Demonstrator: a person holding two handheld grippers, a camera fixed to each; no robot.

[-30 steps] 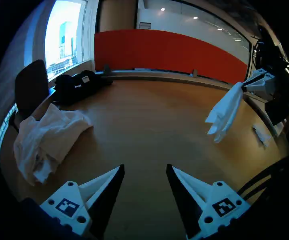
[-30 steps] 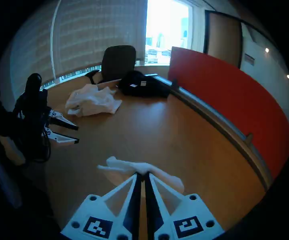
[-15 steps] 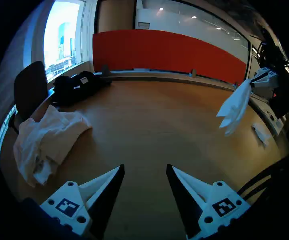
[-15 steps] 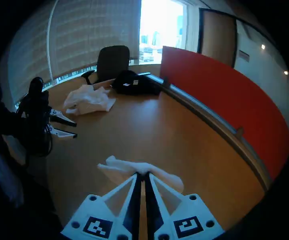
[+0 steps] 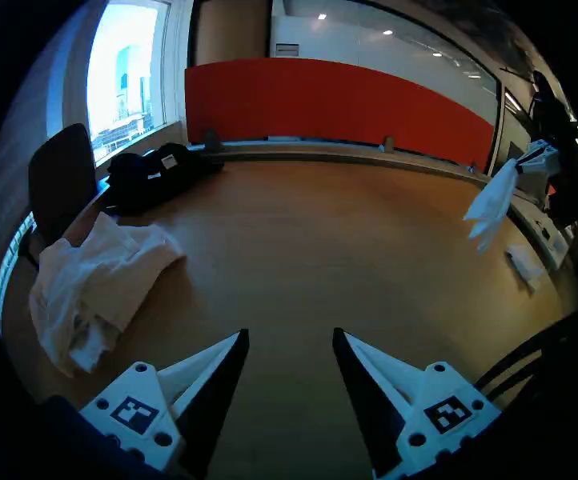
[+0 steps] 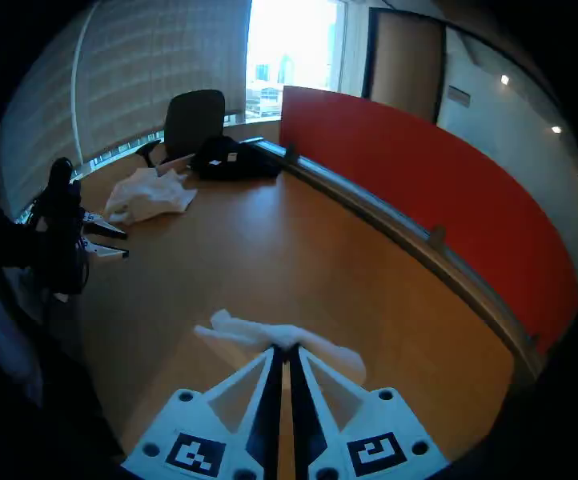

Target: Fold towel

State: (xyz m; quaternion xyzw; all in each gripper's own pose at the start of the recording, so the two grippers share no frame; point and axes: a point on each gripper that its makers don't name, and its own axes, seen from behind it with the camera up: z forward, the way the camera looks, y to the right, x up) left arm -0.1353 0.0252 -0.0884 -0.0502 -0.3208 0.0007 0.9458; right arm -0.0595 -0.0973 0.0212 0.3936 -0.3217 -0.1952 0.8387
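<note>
1. Firmly clenched, the right gripper (image 6: 289,352) pinches a white towel (image 6: 282,338) between both fingers; the cloth bunches just past the tips; in the left gripper view it hangs limp from them above the right side of the wooden table (image 5: 329,232).
2. The left gripper (image 5: 289,336) hovers low over the table, jaws spread wide, grasping nothing.
3. A crumpled pile of white cloth (image 5: 97,280) lies near the table's left edge; a black bag (image 5: 157,172) sits beyond it, beside a dark chair (image 5: 61,176).
4. A red partition (image 5: 329,100) runs along the far side.
</note>
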